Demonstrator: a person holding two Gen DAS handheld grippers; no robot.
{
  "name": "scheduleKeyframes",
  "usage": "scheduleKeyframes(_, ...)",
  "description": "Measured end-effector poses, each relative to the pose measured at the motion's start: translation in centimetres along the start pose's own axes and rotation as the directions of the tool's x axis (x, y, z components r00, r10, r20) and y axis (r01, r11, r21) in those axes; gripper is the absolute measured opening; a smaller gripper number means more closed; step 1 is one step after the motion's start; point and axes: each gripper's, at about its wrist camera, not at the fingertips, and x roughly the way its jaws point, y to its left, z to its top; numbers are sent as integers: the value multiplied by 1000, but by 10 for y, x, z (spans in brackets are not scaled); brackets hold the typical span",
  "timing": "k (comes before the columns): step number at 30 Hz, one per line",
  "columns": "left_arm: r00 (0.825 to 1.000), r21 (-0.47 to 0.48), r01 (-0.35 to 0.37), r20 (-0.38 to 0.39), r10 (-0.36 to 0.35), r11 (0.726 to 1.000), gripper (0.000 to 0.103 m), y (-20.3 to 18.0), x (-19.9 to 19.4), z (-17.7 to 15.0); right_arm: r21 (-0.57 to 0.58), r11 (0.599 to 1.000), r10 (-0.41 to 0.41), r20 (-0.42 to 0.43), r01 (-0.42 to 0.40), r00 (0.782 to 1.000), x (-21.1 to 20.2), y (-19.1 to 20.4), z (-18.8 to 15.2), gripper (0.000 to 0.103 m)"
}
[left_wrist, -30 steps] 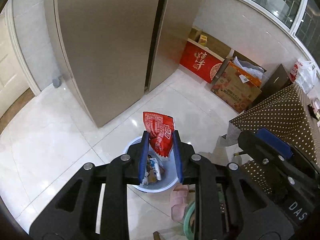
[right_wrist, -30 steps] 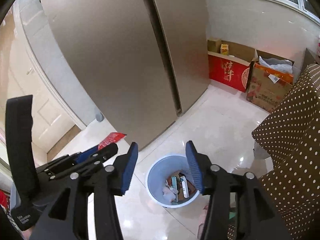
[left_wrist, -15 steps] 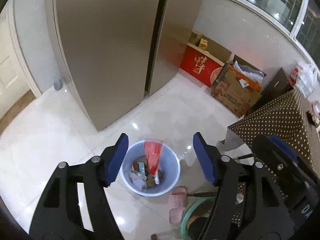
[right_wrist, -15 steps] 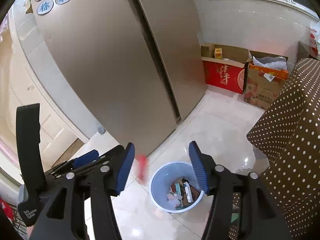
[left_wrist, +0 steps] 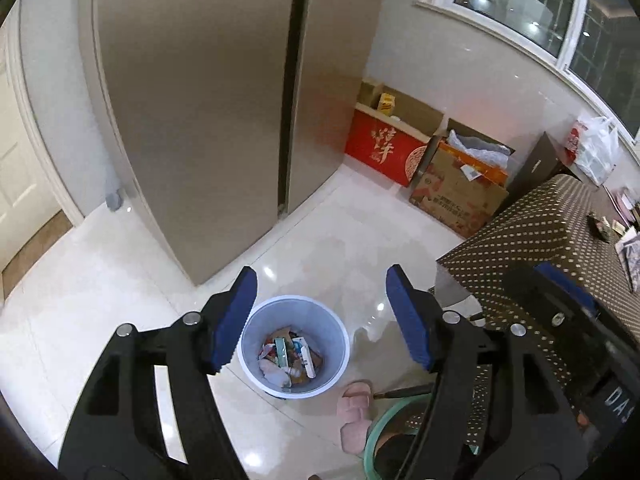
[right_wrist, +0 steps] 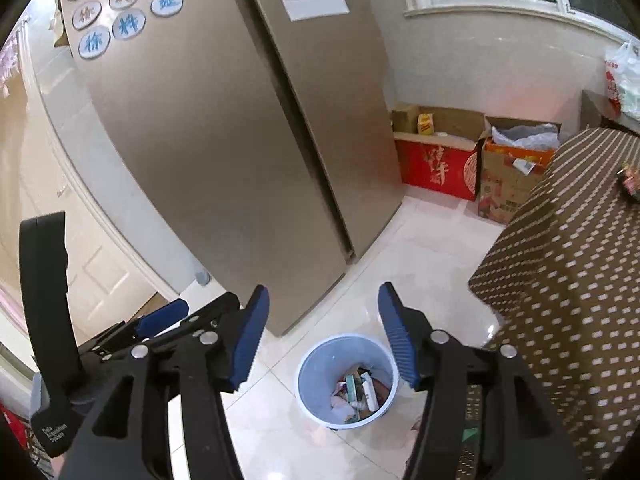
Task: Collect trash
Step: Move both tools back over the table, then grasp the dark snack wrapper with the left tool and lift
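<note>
A pale blue trash bin [left_wrist: 316, 316] stands on the white tile floor with mixed wrappers and cartons [left_wrist: 290, 356] inside. My left gripper [left_wrist: 322, 272] hangs above and short of the bin, open, with nothing between its blue pads [left_wrist: 232, 320]. In the right wrist view the same bin [right_wrist: 340, 356] and its trash [right_wrist: 358, 394] show below my right gripper [right_wrist: 324, 289], which is open and empty too. The left gripper's black body [right_wrist: 160, 320] sits at the lower left of that view.
A tall bronze fridge [left_wrist: 200, 120] rises behind the bin. A red box [left_wrist: 384, 152] and a brown carton [left_wrist: 456, 196] line the far wall. A table with a brown polka-dot cloth [left_wrist: 560, 232] is at the right. A pink slipper [left_wrist: 354, 408] lies beside the bin.
The left gripper opened and the red snack wrapper fell from it into the bin. Both grippers have since risen, so the bin looks smaller. The right jaws stand slightly wider.
</note>
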Motion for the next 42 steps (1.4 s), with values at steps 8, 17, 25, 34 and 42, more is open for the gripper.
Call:
scheduleKeyframes(8, 996, 98, 69, 46, -74, 993, 67, -61, -30, 10, 11, 998, -57, 87, 56, 995, -57, -36, 17, 60)
scheduleKeyframes(17, 967, 266, 248, -6, -256, 931, 67, -187, -40, 10, 97, 973, -225, 163, 212, 961, -130, -119, 28, 61)
scheduleKeyframes(25, 933, 382, 356, -86, -350, 853, 67, -293, -25, -4, 241, 921, -350, 169, 305, 921, -171, -208, 16, 61)
scheduleKeyframes(34, 941, 463, 335, -116, -319, 820, 67, -359, 15, -2, 328, 879, -404, 132, 344, 905, -172, -278, 19, 61)
scheduleKeyframes(42, 956, 538, 288, -119, -266, 792, 67, -386, 51, 13, 347, 869, -405, 89, 353, 910, -148, -302, 36, 61)
